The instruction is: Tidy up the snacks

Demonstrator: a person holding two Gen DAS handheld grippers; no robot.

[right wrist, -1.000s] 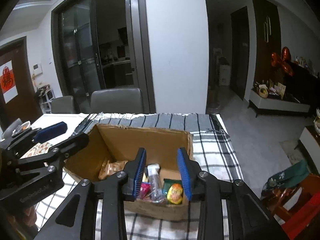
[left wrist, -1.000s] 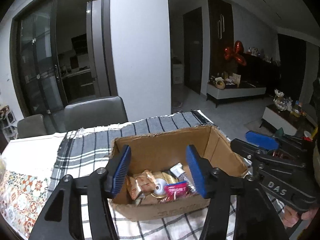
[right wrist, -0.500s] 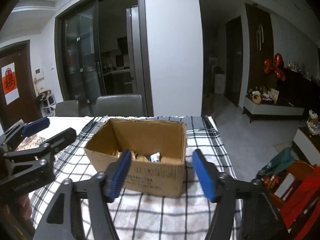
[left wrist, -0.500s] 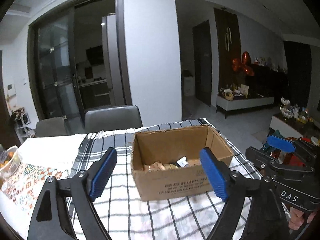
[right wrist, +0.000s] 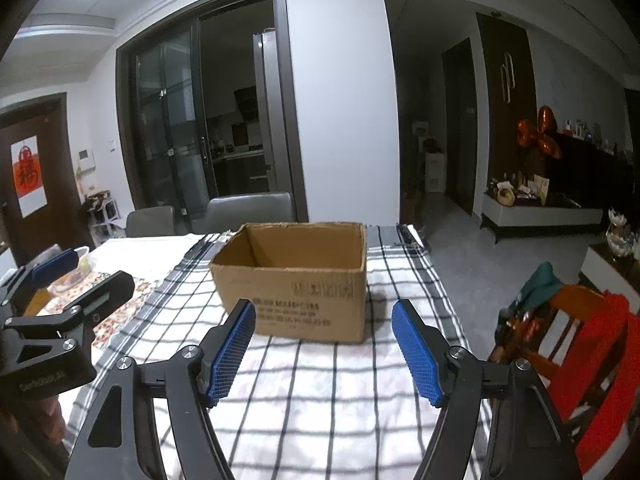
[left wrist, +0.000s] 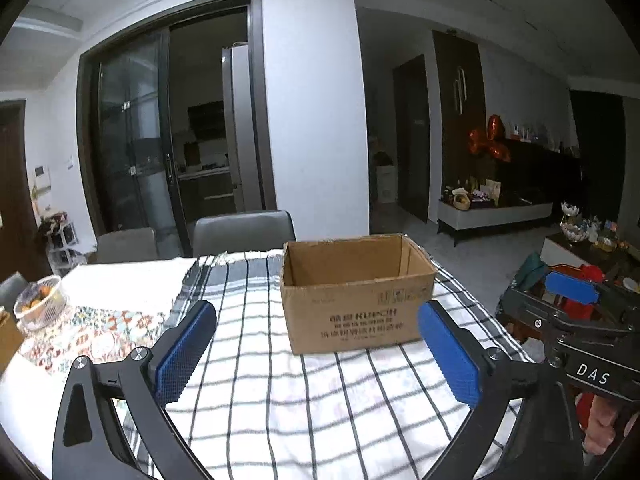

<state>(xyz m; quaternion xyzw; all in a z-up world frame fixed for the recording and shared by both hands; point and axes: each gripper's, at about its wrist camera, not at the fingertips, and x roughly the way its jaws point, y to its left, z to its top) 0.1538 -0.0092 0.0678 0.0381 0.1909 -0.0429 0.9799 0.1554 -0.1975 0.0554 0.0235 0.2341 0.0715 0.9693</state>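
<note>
A dim dining room; a checked cloth (left wrist: 256, 360) covers the table. The box (left wrist: 356, 300) sits mid-cloth, its contents hidden. Left gripper (left wrist: 320, 352) and right gripper (right wrist: 324, 352) are opening, nothing between them. Best to clear the box fully before stopping.

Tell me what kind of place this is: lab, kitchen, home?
Most likely a home dining area opening onto a living room. A checked tablecloth covers the table holding a cardboard box, padded dining chairs stand behind it, and glass sliding doors lead to a kitchen.
</note>
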